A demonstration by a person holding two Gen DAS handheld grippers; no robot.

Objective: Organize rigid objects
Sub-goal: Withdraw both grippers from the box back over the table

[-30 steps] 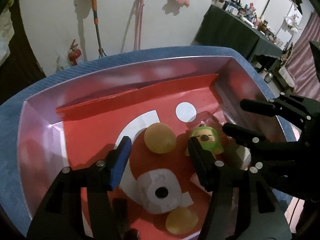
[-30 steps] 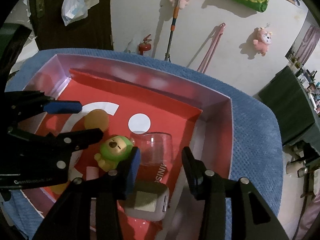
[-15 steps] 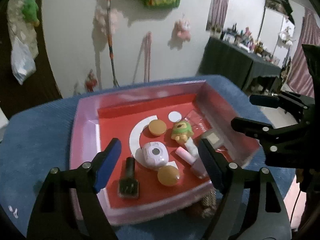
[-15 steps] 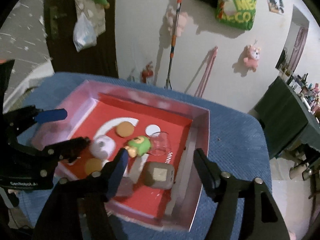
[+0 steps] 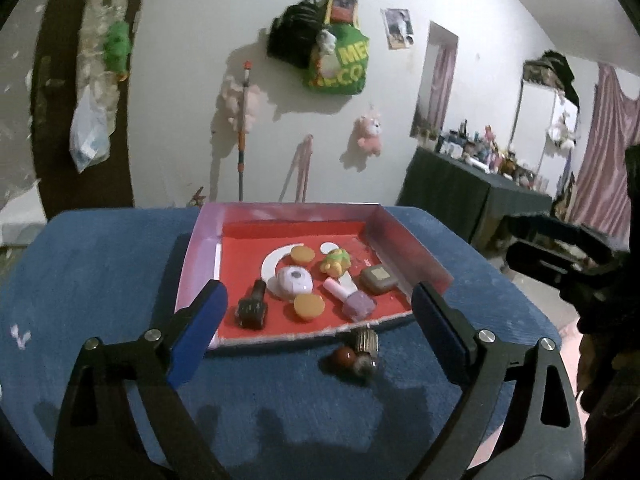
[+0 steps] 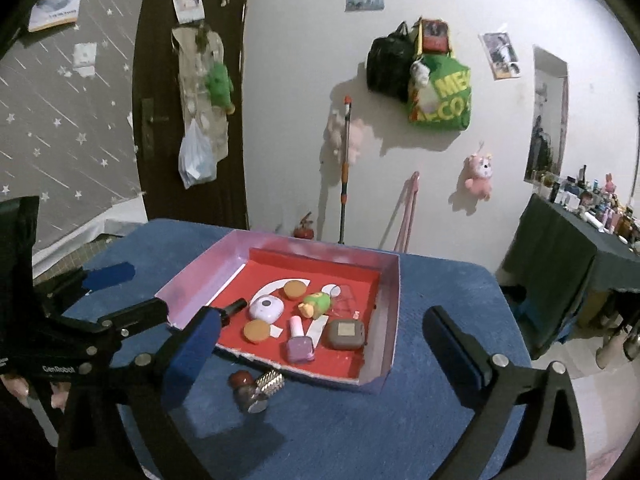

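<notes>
Blue table (image 5: 100,264) carries everything; landmark is the red tray (image 5: 240,256) with pale pink walls, sitting mid-table.

Inside the tray, largest first: white round gadget (image 5: 293,281) near the middle; brown square case (image 5: 378,278) against the tray's right wall; green toy figure (image 5: 337,261) toward the back, between gadget and case; purple nail polish bottle (image 5: 352,299) at the front edge, lying down; dark bottle (image 5: 252,307) at the front left, also lying; two orange discs, one (image 5: 309,306) at the front and one (image 5: 301,255) at the back.

Outside the tray, just beside its front edge: a small cluster, red-brown ball (image 5: 345,356) plus a ribbed metal piece (image 5: 365,340). Nothing covers them.

Left gripper (image 5: 316,332): jaws spread wide, just been opening, nothing between the pads. Its fingers frame the tray's front edge in its own view and hide part of the front left corner.
Right gripper (image 6: 324,346): same, jaws wide apart, just been opening, empty. Its left finger covers the tray's near left corner.

View differences: right wrist shows the clear plastic cup (image 6: 347,298) on its side behind the case, barely readable in the left view. It also shows the left gripper (image 6: 116,292) from the side and a hand (image 6: 18,390) below it. Left wrist shows the right gripper (image 5: 556,248) only as a dark blur off the tray's right side.
</notes>
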